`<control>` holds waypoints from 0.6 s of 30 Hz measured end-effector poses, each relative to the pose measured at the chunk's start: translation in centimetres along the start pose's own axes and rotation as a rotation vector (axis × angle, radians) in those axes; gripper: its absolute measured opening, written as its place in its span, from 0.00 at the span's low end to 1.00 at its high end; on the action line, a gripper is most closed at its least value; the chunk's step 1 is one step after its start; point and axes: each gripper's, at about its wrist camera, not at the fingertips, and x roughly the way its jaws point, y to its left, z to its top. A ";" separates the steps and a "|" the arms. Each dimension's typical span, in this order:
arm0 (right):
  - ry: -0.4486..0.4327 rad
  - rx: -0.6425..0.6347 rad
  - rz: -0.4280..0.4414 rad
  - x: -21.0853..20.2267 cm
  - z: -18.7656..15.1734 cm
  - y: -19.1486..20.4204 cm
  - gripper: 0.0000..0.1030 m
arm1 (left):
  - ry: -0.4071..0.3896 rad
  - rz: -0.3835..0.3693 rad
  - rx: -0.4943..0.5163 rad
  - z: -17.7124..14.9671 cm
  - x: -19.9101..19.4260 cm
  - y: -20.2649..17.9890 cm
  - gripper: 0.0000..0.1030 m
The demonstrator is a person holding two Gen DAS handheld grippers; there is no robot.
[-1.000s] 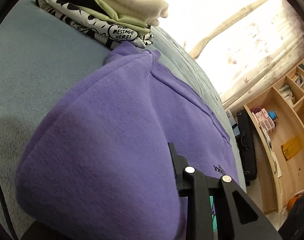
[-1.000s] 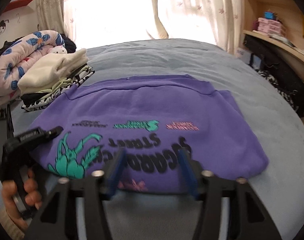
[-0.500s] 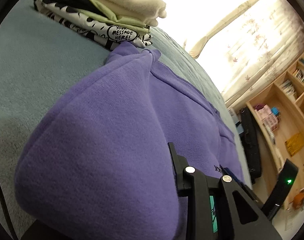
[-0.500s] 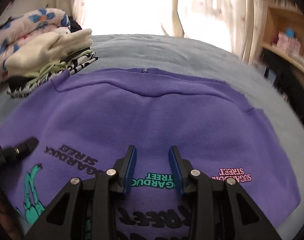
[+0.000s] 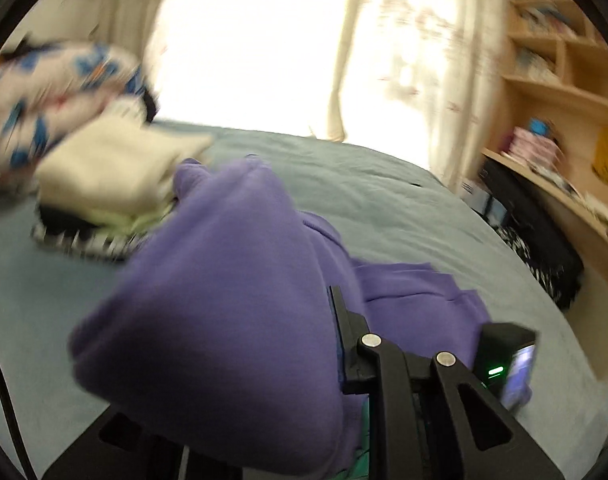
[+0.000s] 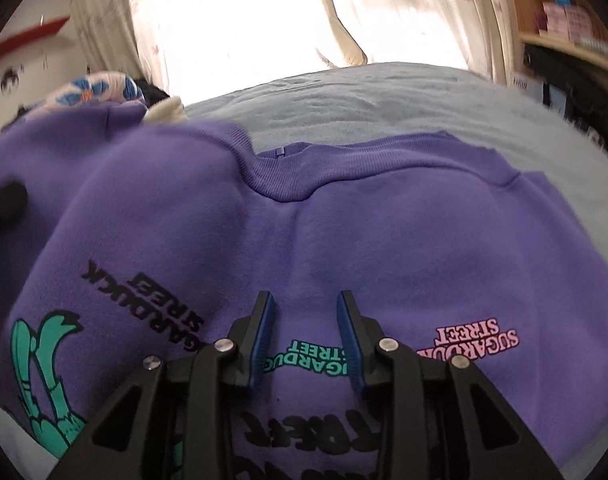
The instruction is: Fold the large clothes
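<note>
A purple sweatshirt (image 6: pixel 384 240) with teal, black and pink print lies chest-up on the grey-blue bed (image 6: pixel 384 92). Its left side is raised into a hump toward the collar. My left gripper (image 5: pixel 312 320) holds that side up. Bunched purple sweatshirt fabric (image 5: pixel 231 280) hides one finger, and the jaws are closing on the cloth. In the right wrist view the left gripper is a dark blur (image 6: pixel 3 200) at the left edge. My right gripper (image 6: pixel 306 336) sits low over the printed chest, its blue pads apart with only flat fabric beneath. Its black body (image 5: pixel 504 364) shows in the left wrist view.
A stack of folded clothes (image 5: pixel 115 172) and a floral duvet (image 5: pixel 43 80) sit at the bed's far left. Wooden shelves (image 5: pixel 564 92) and a black bag (image 5: pixel 536 240) line the right side. Curtains (image 5: pixel 404 60) hang over a bright window behind.
My left gripper rose and rolled upright, lifting the sweatshirt's left side off the bed. My right gripper moved forward and down over the chest, and its jaws narrowed.
</note>
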 end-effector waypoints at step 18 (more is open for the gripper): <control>0.055 0.385 -0.114 -11.7 -0.7 -18.3 0.23 | 0.121 -0.036 0.441 -2.2 4.5 -20.9 0.18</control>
